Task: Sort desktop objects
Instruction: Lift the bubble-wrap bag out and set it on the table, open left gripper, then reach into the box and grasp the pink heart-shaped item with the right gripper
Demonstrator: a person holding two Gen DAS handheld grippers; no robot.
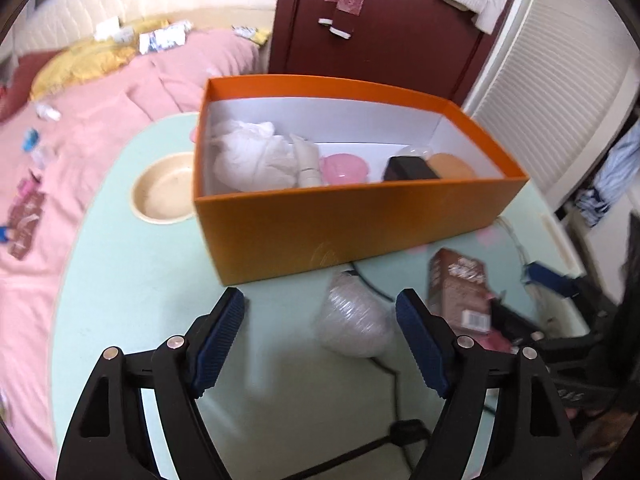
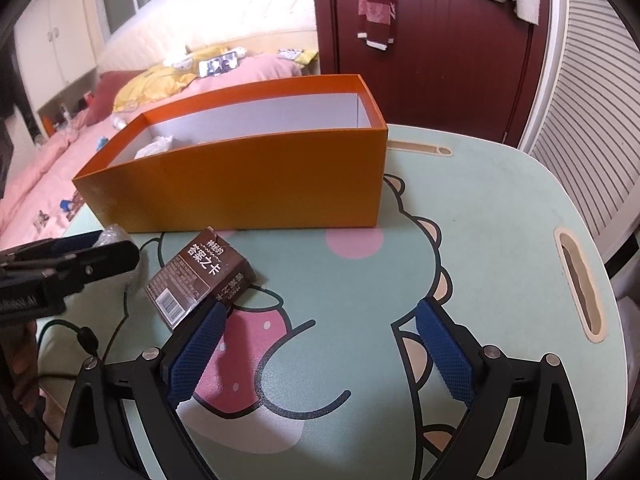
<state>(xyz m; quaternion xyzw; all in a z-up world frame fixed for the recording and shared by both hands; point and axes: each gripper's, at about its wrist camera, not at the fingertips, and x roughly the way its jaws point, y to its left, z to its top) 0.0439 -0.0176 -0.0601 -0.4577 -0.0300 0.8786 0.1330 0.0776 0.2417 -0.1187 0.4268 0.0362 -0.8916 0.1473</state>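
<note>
An orange box [image 1: 340, 232] [image 2: 240, 184] stands open on the pale green table [image 1: 132, 280]. It holds crumpled white material [image 1: 252, 152], a pink round piece [image 1: 344, 166], a black block [image 1: 408, 168] and a tan disc [image 1: 452, 164]. My left gripper [image 1: 320, 296] is open just in front of the box. A clear-wrapped bundle [image 1: 354, 320] lies on the table between its fingers, nearer the right one, with no pad pressing it. My right gripper [image 2: 322, 306] is open over the cartoon print with nothing between its fingers. A brown card box [image 2: 200, 276] [image 1: 458, 284] lies just past its left fingertip.
A cream bowl [image 1: 164, 188] sits on the table left of the orange box. A black cable [image 1: 384, 364] runs under the bundle. The table has a slot [image 2: 580, 284] at its right edge. A pink bed [image 1: 80, 120] with scattered items lies left, a dark red door [image 2: 432, 40] behind.
</note>
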